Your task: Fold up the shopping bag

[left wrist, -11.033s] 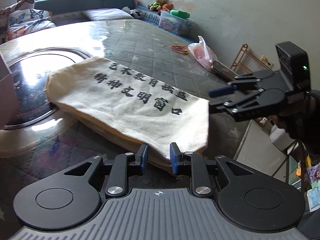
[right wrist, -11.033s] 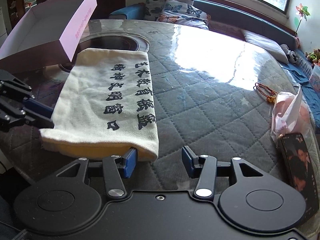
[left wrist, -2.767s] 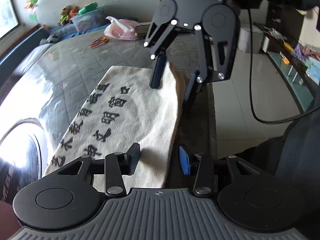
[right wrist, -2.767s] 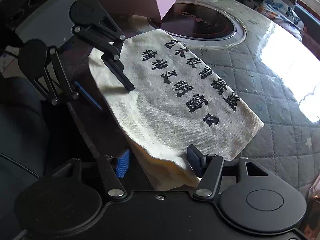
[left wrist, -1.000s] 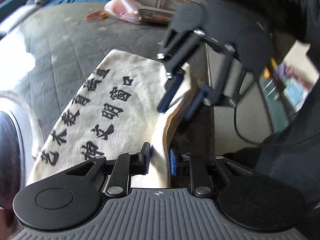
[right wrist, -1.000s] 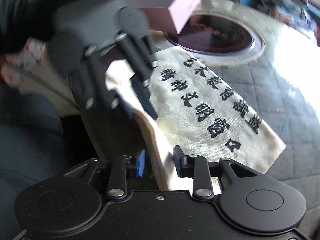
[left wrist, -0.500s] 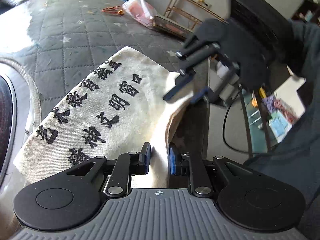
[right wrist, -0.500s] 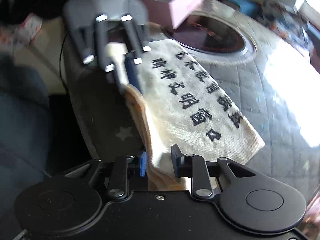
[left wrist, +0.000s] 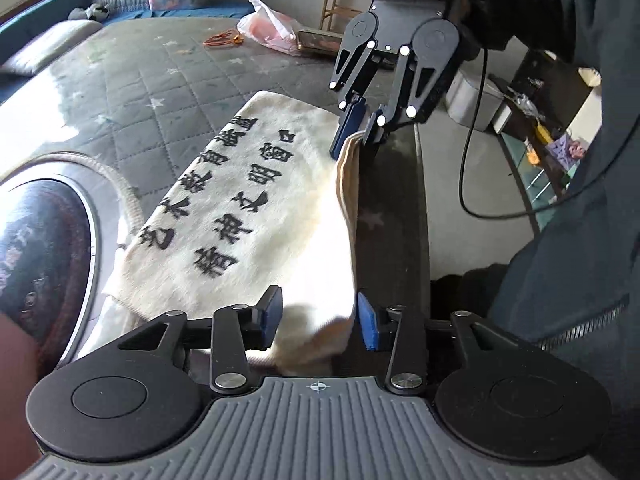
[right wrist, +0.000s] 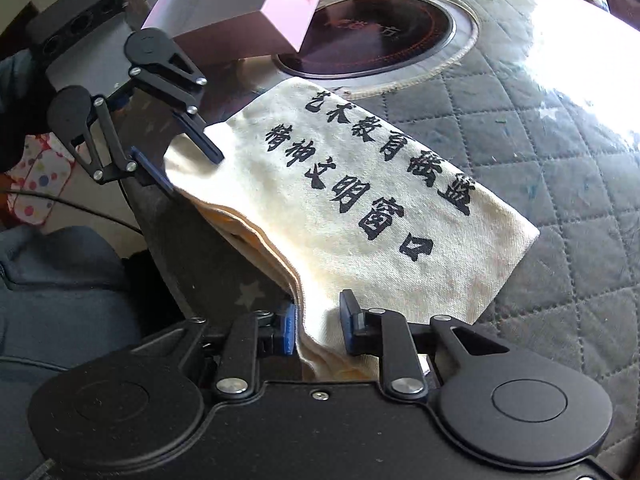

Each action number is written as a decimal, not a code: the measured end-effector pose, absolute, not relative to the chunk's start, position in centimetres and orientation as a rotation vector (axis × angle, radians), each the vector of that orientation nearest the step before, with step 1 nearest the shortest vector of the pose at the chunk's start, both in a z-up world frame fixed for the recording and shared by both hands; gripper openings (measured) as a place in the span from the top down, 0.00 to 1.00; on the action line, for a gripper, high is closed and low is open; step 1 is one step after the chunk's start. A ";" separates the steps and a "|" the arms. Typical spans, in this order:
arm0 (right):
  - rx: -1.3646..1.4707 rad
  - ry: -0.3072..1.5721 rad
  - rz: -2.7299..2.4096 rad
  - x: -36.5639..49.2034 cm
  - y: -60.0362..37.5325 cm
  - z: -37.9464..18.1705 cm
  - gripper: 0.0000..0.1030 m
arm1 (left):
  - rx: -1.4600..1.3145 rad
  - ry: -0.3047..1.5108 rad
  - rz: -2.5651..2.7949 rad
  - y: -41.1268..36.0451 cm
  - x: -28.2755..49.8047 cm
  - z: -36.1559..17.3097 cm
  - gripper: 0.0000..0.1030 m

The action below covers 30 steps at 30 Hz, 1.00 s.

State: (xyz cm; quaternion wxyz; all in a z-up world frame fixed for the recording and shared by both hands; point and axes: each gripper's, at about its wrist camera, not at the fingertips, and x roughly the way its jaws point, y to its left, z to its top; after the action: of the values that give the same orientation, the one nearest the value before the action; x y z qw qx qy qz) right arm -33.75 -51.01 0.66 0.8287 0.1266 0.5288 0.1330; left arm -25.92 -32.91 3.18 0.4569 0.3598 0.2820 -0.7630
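Observation:
A cream cloth shopping bag [left wrist: 240,208] with black printed characters lies folded into a long strip on the quilted table; the right wrist view shows the bag [right wrist: 360,208] from its other end. My left gripper [left wrist: 320,318] is at one end with its jaws opening; the bag's near corner sits loosely between the blue pads, which stand off it. In the right wrist view the left gripper [right wrist: 188,172] straddles that corner. My right gripper [right wrist: 318,328] is shut on the layered long edge at the other end, lifting it slightly, as the left wrist view shows for the right gripper [left wrist: 354,136].
A pink box [right wrist: 248,0] overhangs a round dark inset [right wrist: 380,40] in the table just beyond the bag. A pink plastic bag [left wrist: 268,28] and an orange cord [left wrist: 224,38] lie far off. The table edge [left wrist: 416,200] runs beside the bag; a person's dark sleeve [left wrist: 580,160] is beyond it.
The left gripper's jaws, pinched on the bag's edge half a second ago, now stand apart around it. The right gripper has rolled and still pinches the edge.

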 end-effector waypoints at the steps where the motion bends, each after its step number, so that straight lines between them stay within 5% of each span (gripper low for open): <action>1: 0.295 1.127 0.280 -33.7 -51.3 0.6 0.76 | 0.894 0.672 -1.880 -32.4 -26.0 3.2 0.54; 10: 0.511 1.163 0.266 -32.8 -53.8 -0.3 0.78 | 1.006 0.391 -1.864 -29.7 -27.9 2.3 0.53; 13: 0.574 1.172 0.260 -32.6 -54.5 -0.6 0.79 | 1.030 0.338 -1.833 -29.2 -28.1 1.6 0.61; 22: 0.795 1.200 0.238 -32.2 -56.8 -2.0 0.79 | 0.751 0.583 -1.881 -29.6 -24.5 2.8 0.61; 30: 0.834 1.233 0.254 -31.6 -57.4 -2.4 0.80 | 0.913 0.401 -1.921 -28.7 -26.9 2.6 0.52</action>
State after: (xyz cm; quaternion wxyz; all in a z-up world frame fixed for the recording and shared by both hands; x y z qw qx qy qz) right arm -31.59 -57.43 -2.39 0.7282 0.3786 0.5596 0.1152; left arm -26.89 -28.71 2.59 0.4695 0.3725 0.1635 -0.7836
